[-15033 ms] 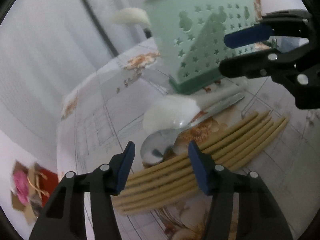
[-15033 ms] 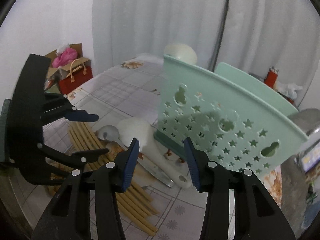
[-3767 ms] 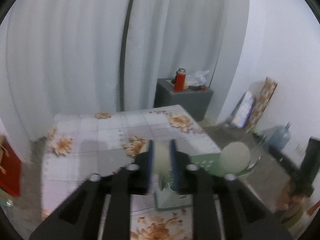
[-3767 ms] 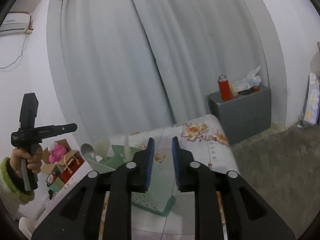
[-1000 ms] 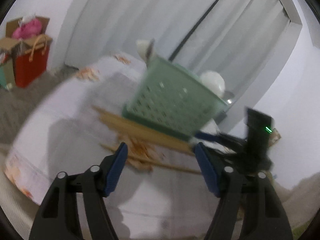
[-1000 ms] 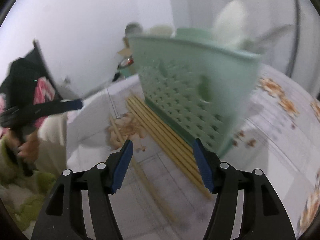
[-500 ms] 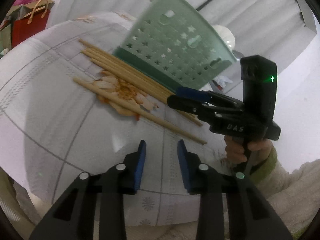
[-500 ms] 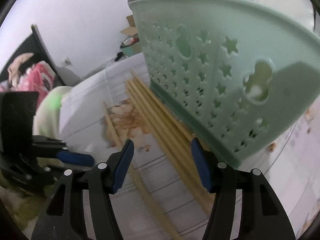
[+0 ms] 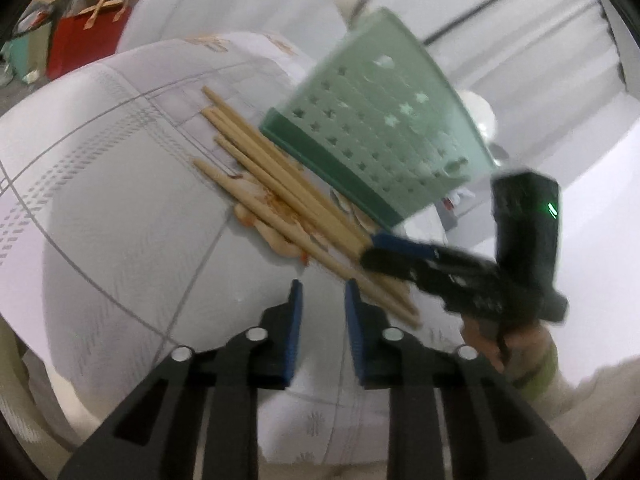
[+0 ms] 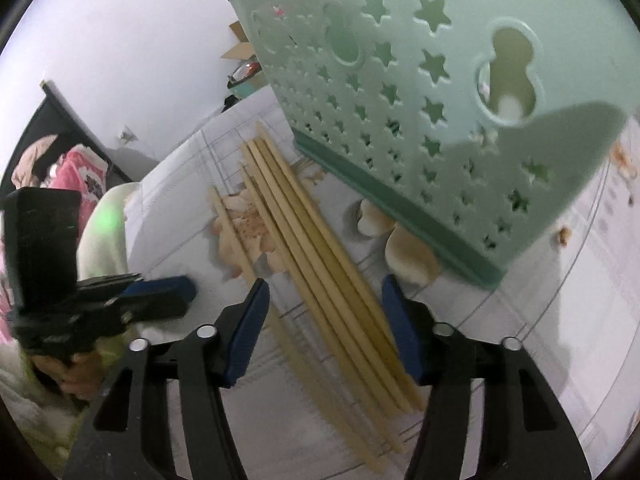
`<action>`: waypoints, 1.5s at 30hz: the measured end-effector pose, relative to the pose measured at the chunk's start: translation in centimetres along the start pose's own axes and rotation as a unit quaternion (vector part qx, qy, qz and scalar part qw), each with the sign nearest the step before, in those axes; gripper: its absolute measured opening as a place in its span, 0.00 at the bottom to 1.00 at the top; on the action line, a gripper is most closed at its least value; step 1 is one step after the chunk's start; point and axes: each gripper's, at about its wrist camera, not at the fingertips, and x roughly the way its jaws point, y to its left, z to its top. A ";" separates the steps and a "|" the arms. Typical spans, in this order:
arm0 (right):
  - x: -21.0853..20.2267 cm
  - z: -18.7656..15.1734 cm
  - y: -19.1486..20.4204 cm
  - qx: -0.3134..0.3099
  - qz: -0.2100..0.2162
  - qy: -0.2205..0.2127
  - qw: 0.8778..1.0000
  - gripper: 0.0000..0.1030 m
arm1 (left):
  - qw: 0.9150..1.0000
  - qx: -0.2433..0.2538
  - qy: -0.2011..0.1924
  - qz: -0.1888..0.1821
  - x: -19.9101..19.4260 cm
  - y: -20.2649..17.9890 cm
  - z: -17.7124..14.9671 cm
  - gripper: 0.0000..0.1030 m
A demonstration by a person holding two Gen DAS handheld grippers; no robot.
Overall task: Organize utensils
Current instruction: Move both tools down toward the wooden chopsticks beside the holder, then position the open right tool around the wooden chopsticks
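The left hand-held gripper (image 9: 320, 300) is held over bare cloth with its jaws narrowed to a small gap; they have just been closing, and nothing is seen between them. The right hand-held gripper (image 10: 324, 300) is set over the near ends of the wooden chopsticks (image 10: 304, 248), its jaws apart and just closing, with several sticks between the pads but not pressed. The chopsticks are laid on the worktop (image 9: 100, 200) beside the base of the green utensil basket (image 10: 420, 100), which is seen standing upright just behind them.
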 end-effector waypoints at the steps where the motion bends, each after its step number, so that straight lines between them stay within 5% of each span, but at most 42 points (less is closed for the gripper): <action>1: 0.3 0.1 0.3 0.005 0.005 0.002 1.000 0.38 | 1.000 -0.009 0.001 0.004 0.4 0.3 0.4 0.09; 9: 1.1 -1.1 1.1 0.064 0.051 0.022 0.996 0.15 | 0.999 -0.024 -0.020 0.029 1.1 1.2 3.2 0.06; 21: -0.1 -2.2 2.0 0.047 0.023 0.014 0.999 0.02 | 0.997 0.017 -0.010 0.077 0.1 0.5 1.8 0.06; 34: 1.0 -1.7 3.3 0.018 -0.014 0.011 1.000 0.01 | 0.989 0.054 -0.008 0.136 1.7 -1.6 2.4 0.08; 41: 0.7 -1.5 3.0 0.018 -0.013 0.011 1.000 0.04 | 0.976 0.094 -0.013 0.195 2.7 -3.0 2.6 0.11; 45: 0.7 -1.2 3.0 0.021 -0.011 0.003 1.000 0.05 | 0.960 0.131 -0.023 0.245 3.3 -4.1 2.1 0.12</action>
